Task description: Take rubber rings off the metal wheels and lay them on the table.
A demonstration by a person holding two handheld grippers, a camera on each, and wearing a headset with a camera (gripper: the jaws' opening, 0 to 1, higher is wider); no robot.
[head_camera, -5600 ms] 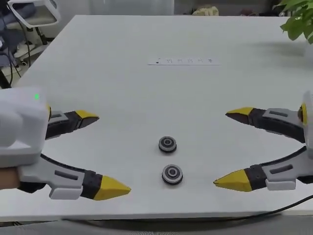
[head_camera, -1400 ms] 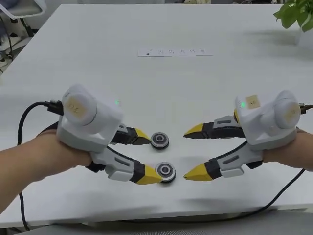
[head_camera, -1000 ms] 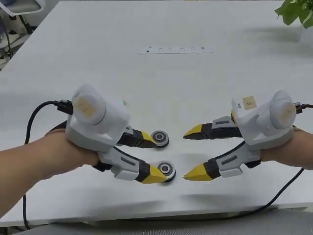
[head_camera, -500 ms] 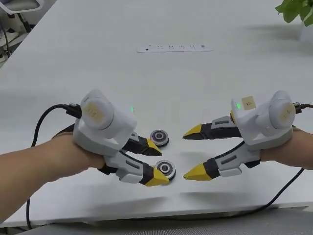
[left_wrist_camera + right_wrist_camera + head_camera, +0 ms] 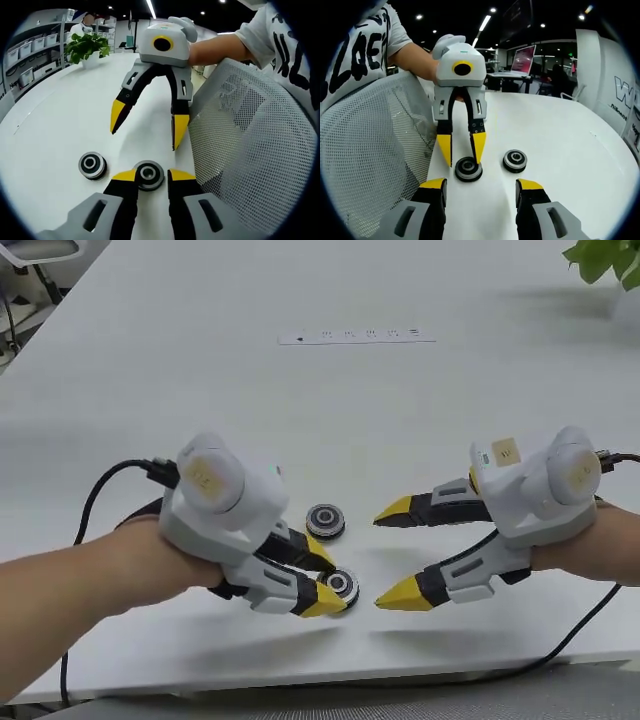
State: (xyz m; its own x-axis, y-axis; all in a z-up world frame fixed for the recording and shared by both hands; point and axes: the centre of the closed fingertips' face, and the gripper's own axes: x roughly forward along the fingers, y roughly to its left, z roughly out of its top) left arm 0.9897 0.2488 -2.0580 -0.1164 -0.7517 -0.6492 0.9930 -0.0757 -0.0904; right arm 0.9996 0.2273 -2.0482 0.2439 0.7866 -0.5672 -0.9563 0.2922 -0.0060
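Two small metal wheels with black rubber rings lie flat near the front of the white table [image 5: 300, 420]. The far wheel [image 5: 324, 521] [image 5: 92, 165] [image 5: 515, 160] lies free. My left gripper [image 5: 325, 584] [image 5: 150, 176] [image 5: 461, 150] comes in from the left, its yellow tips pressed against both sides of the near wheel [image 5: 342, 585] [image 5: 148, 172] [image 5: 468, 170]. To the right of both wheels my right gripper [image 5: 390, 554] [image 5: 481, 184] [image 5: 145, 131] stands wide open, pointing at them, with nothing between its jaws.
A thin white strip with markings [image 5: 355, 337] lies mid-table farther back. A green plant [image 5: 605, 260] sits at the far right corner. Cables trail from both grippers over the table's front edge. A mesh chair back [image 5: 240, 130] stands just behind that edge.
The left gripper has slid right and narrowed its jaws onto the near wheel. The right gripper has stayed in place, open. Neither wheel has moved.
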